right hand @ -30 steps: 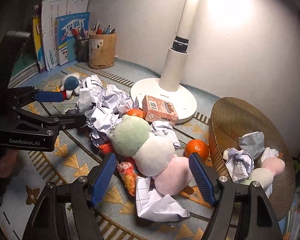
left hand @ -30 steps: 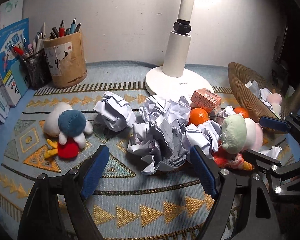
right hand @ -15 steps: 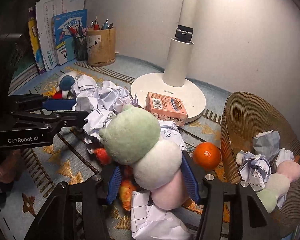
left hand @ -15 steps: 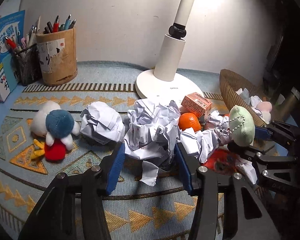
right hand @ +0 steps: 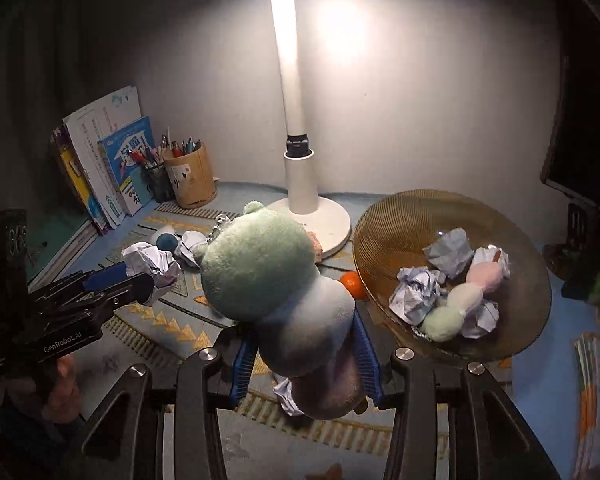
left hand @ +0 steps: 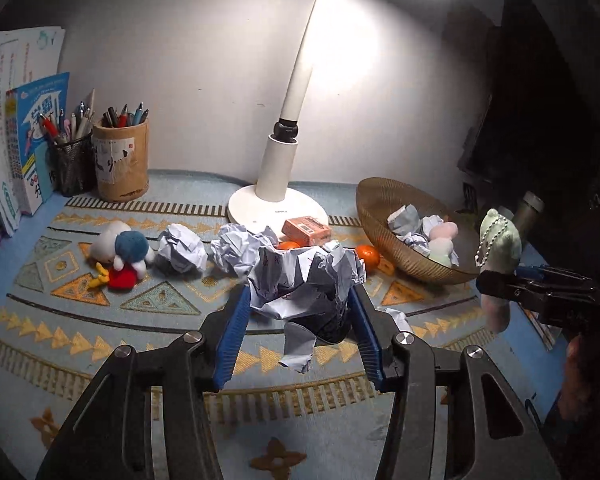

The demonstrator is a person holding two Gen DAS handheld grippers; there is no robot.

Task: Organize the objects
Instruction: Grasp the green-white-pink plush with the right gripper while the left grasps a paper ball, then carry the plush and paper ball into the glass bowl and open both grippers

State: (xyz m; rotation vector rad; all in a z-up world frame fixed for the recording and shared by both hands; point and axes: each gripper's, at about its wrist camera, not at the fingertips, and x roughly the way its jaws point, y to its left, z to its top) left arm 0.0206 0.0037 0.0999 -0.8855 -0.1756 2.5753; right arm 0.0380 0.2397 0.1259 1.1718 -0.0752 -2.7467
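Under a lit white desk lamp (left hand: 288, 152), we hold 2 grippers above a patterned mat (left hand: 148, 304) on the table. Our left gripper (left hand: 298, 332) has its blue-padded jaws clamped on a large crumpled paper ball (left hand: 304, 280), lifted clear of the mat with a loose flap hanging below. Our right gripper (right hand: 306, 356) has its jaws clamped on a 3-ball plush skewer (right hand: 284, 292), green on top, white in the middle, pink at the bottom, tilted up to the left and held in the air just left of the woven basket (right hand: 416, 216). In the left wrist view the same plush, with its bead chain, shows at the far right beside the basket rim. The basket, tipped toward us, holds several paper balls (right hand: 416, 294) and a second, smaller plush skewer (right hand: 460, 300). On the mat lie 2 more crumpled paper balls (left hand: 182, 250), a blue-headed plush doll (left hand: 120, 254) to their left, an orange box (left hand: 306, 230) at the foot of the lamp, and 2 tangerines (left hand: 368, 256), 1 just beside the basket and 1 partly hidden behind the held paper. At the back left stand a brown pen cup (left hand: 120, 164), a black mesh pen holder (left hand: 72, 164) and upright booklets (left hand: 24, 140) against the wall.
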